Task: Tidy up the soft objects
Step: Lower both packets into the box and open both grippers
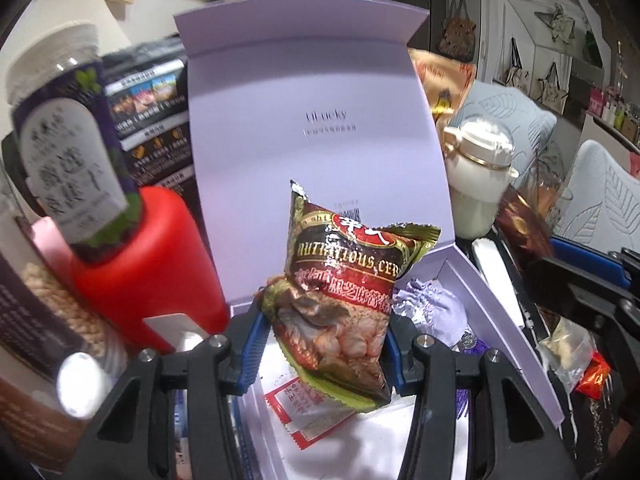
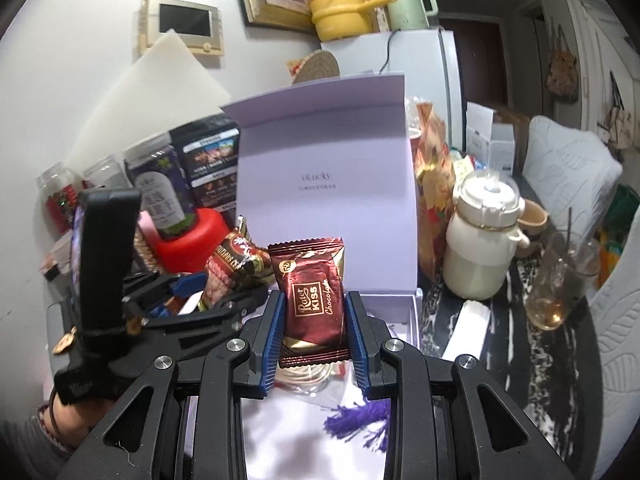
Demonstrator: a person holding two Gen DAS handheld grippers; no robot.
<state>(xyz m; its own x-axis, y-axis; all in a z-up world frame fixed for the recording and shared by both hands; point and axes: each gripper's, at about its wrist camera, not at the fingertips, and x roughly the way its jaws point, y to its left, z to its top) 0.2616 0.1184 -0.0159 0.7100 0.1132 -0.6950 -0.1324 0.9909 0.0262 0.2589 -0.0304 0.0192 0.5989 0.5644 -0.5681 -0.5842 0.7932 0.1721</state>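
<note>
— So, what is seen over the purple box (image 1: pixel 320 128)?
— Both grippers are tipped down over it. The cereal bag (image 1: pixel 340 288) is squeezed by the left gripper (image 1: pixel 324 344). The chocolate pack (image 2: pixel 314 300) is pinched by the right gripper (image 2: pixel 316 320).

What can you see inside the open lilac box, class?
Inside the lilac box: a lilac pouch, a purple tassel, a red-and-white sachet, white lining. The held packets and grippers hide the rest.

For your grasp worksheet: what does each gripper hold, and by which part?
Left gripper: cereal packet, lower half. Right gripper: chocolate packet, by its side edges.
</note>
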